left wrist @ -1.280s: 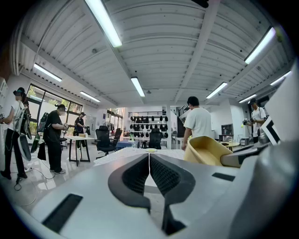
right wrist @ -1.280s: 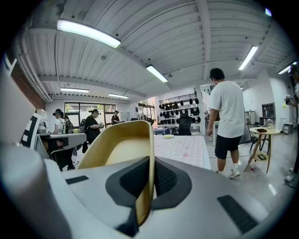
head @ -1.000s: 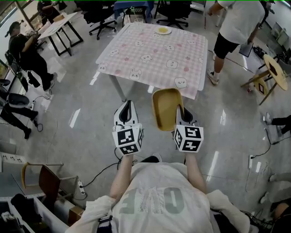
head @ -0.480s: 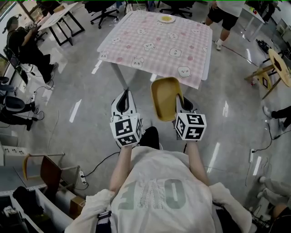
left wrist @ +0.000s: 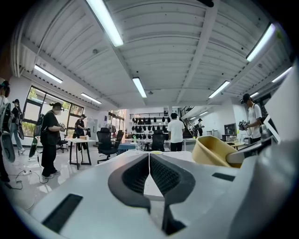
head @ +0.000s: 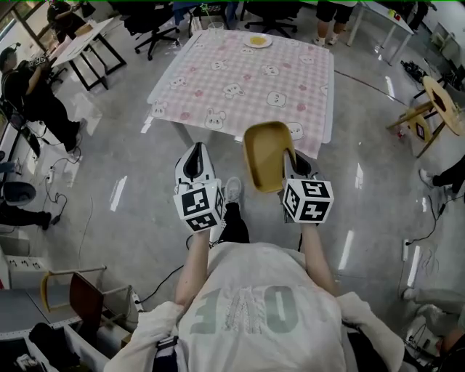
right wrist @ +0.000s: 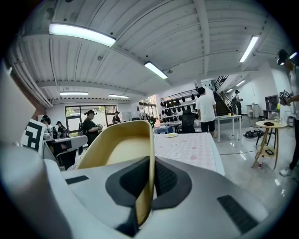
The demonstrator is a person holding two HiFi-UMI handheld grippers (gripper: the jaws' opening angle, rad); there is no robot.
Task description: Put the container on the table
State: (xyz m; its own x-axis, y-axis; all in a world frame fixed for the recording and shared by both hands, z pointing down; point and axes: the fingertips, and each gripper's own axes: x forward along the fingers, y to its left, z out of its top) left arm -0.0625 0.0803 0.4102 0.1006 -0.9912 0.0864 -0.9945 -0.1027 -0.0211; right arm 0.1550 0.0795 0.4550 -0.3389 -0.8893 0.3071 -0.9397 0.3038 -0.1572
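Note:
A yellow container (head: 266,155) (right wrist: 120,154) hangs in the air just short of the table's near edge. My right gripper (head: 293,161) (right wrist: 148,179) is shut on the container's right rim. The container also shows at the right of the left gripper view (left wrist: 213,150). My left gripper (head: 195,161) (left wrist: 149,170) is shut with nothing between its pads, level, left of the container. The table (head: 218,83) (right wrist: 196,149) with a pink checked cloth stands ahead; a small plate (head: 257,41) (right wrist: 172,135) sits at its far edge.
Black office chairs (head: 149,22) stand beyond the table. A person (head: 29,87) stands at the far left by a white desk (head: 80,40). A round wooden side table (head: 445,102) (right wrist: 271,124) is at the right. Cables (head: 62,178) lie on the grey floor.
Both grippers and the container have come closer to the table; its near edge now lies right ahead of the container. The standing person at the top right has left the head view.

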